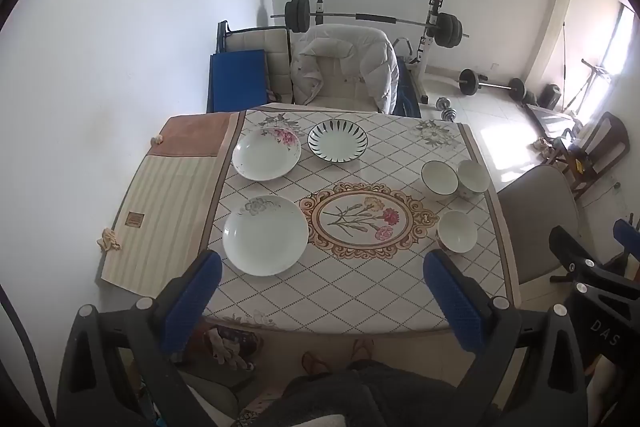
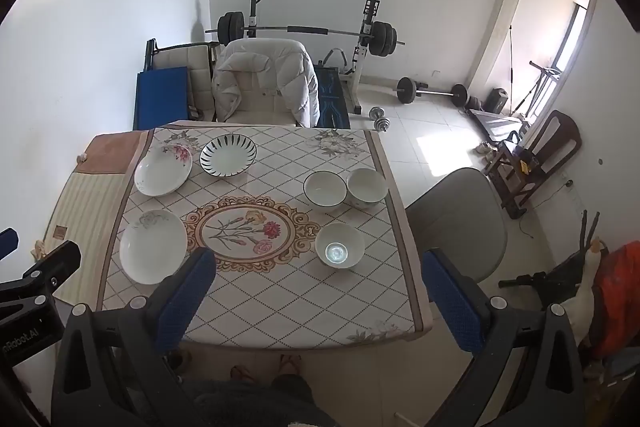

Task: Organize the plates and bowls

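Three plates lie on the left of the table: a white plate with a grey flower (image 1: 265, 235) (image 2: 153, 246) nearest, a pink-flowered plate (image 1: 266, 153) (image 2: 163, 168) behind it, a black-striped plate (image 1: 337, 140) (image 2: 228, 155) at the back. Three bowls stand on the right: a near white bowl (image 1: 457, 231) (image 2: 339, 245), a dark-rimmed bowl (image 1: 439, 177) (image 2: 324, 188) and a white bowl (image 1: 473, 177) (image 2: 367, 187) side by side. My left gripper (image 1: 324, 267) and my right gripper (image 2: 316, 267) are open and empty, held above the table's near edge.
The table (image 1: 360, 299) has a diamond-pattern cloth and a beige mat (image 1: 168, 203) on its left side, against the wall. A chair with a white jacket (image 1: 344, 67) stands behind it, a grey chair (image 2: 456, 223) at its right. Weights lie on the floor beyond.
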Demonstrator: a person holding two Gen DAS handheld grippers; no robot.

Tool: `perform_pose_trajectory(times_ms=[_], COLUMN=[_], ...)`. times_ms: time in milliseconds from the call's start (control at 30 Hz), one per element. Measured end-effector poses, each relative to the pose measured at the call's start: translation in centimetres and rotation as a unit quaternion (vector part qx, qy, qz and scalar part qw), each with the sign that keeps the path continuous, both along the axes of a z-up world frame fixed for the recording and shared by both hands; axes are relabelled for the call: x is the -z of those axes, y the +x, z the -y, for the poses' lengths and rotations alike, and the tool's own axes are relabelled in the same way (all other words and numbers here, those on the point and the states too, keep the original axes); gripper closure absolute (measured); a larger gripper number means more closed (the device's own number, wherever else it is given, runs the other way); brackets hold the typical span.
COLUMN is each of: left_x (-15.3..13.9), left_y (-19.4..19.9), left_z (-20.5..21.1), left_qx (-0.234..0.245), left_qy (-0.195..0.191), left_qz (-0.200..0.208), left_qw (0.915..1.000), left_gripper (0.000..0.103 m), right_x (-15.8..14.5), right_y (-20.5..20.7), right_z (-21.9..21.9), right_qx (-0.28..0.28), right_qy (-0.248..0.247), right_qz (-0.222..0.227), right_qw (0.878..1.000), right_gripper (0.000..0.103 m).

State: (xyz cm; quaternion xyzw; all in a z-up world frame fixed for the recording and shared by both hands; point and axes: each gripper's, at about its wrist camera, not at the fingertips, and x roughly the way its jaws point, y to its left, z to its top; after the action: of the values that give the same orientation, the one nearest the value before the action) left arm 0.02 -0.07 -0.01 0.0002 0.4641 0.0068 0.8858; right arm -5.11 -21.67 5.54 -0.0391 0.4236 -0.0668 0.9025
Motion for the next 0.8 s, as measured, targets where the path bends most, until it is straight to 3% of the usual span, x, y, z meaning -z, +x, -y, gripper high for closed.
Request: perform_pose_trajectory(times_ms=[800], left_x=[-0.56], left_y=[-0.14], left_z=[0.26], left_qx=[0.000], left_qy=[-0.004], left_qz=[0.006], left_qw=[1.0000], left_gripper=[0.000], right_x=[-0.03], right_y=[-0.12], right_z=[-0.23], right_qx=[-0.001], right_qy=[0.006], right_qz=[-0.007], right_qw=[1.000], right_gripper=[0.000])
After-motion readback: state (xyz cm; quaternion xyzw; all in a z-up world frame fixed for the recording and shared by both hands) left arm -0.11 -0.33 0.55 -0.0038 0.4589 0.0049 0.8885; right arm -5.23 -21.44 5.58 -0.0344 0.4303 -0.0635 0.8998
